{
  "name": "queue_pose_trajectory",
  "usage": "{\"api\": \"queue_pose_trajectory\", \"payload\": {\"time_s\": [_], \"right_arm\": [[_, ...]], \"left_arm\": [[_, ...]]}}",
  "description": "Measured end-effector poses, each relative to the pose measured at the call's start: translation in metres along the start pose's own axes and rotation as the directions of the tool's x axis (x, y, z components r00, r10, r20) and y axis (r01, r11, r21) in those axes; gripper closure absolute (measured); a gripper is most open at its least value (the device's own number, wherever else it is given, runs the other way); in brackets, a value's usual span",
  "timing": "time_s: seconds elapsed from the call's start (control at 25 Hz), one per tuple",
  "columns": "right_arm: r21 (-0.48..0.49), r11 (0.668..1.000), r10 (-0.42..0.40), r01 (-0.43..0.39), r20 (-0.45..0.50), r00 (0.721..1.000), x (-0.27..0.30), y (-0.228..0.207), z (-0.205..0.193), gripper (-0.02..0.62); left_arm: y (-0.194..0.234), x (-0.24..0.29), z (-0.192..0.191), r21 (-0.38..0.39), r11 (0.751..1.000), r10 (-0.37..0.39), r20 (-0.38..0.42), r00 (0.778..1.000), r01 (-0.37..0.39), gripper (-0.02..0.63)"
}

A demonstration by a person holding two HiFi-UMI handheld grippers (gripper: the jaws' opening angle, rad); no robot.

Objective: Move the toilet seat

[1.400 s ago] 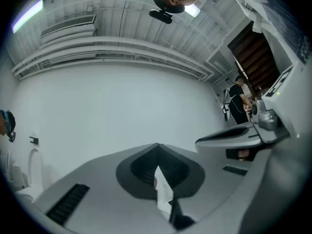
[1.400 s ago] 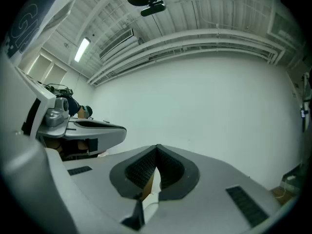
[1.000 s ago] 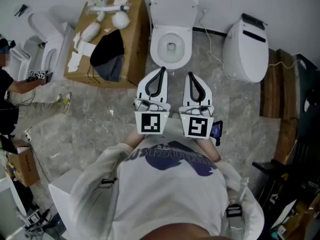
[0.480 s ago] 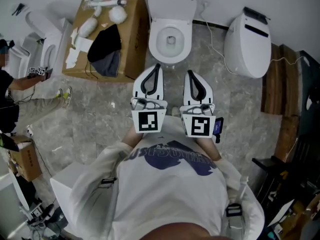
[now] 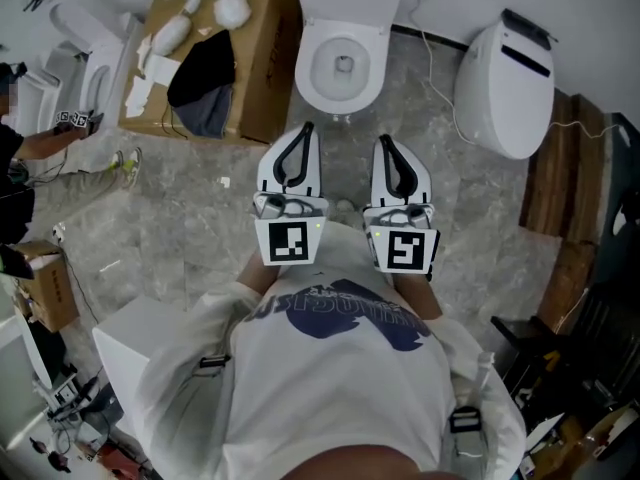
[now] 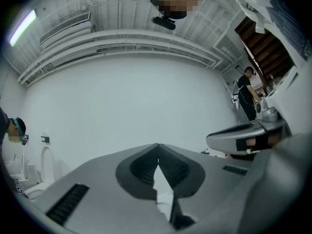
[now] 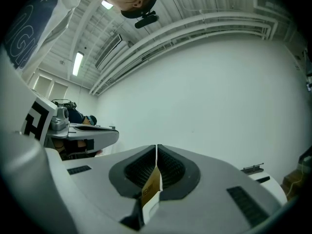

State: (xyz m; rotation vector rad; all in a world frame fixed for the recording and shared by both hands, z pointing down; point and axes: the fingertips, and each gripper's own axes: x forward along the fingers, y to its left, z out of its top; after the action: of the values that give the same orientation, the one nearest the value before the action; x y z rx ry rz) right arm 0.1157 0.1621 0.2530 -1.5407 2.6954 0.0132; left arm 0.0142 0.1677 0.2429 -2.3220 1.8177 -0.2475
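Observation:
A white toilet bowl point(image 5: 343, 53) stands against the far wall with its rim bare. A white toilet seat unit point(image 5: 503, 86) lies on the floor to its right, a cable trailing from it. I hold both grippers side by side in front of my chest, pointing forward toward the bowl and short of it. My left gripper point(image 5: 296, 154) point(image 6: 157, 150) is shut with nothing in it. My right gripper point(image 5: 396, 160) point(image 7: 156, 151) has its jaws starting to open, only a hairline slit between them and nothing there. Both gripper views face a blank white wall.
A cardboard box point(image 5: 268, 38) with a black cloth point(image 5: 203, 80) and white parts stands left of the bowl. Another person point(image 5: 22, 158) crouches at the far left beside a second toilet point(image 5: 92, 78). Wooden boards point(image 5: 565, 183) lie at the right, a small carton point(image 5: 48, 286) at the left.
The bowl, the box and the seat unit have slid up the head view. Both grippers stay side by side at my chest, shifted slightly forward.

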Motion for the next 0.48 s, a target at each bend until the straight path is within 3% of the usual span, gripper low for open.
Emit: {"api": "queue_pose_trajectory", "payload": {"time_s": [0.08, 0.16, 0.32, 0.48], "right_arm": [[-0.001, 1.000, 0.008, -0.008, -0.027, 1.000, 0.004, -0.008, -0.009, 0.574], [0.021, 1.000, 0.011, -0.010, -0.032, 0.999, 0.011, -0.011, -0.013, 0.574], [0.034, 0.999, 0.029, -0.027, -0.060, 0.998, 0.039, -0.010, -0.028, 0.574], [0.044, 0.999, 0.014, -0.011, -0.068, 0.998, 0.080, -0.017, -0.037, 0.574]], "left_arm": [[0.002, 0.005, -0.004, 0.025, 1.000, 0.008, -0.018, 1.000, -0.007, 0.607], [0.010, 0.010, -0.011, -0.024, 0.999, 0.043, -0.026, 0.999, -0.043, 0.607], [0.030, 0.032, -0.028, -0.009, 0.998, 0.059, -0.067, 0.996, -0.060, 0.607], [0.047, 0.069, -0.044, 0.056, 0.998, 0.003, -0.112, 0.994, 0.003, 0.607]]}}
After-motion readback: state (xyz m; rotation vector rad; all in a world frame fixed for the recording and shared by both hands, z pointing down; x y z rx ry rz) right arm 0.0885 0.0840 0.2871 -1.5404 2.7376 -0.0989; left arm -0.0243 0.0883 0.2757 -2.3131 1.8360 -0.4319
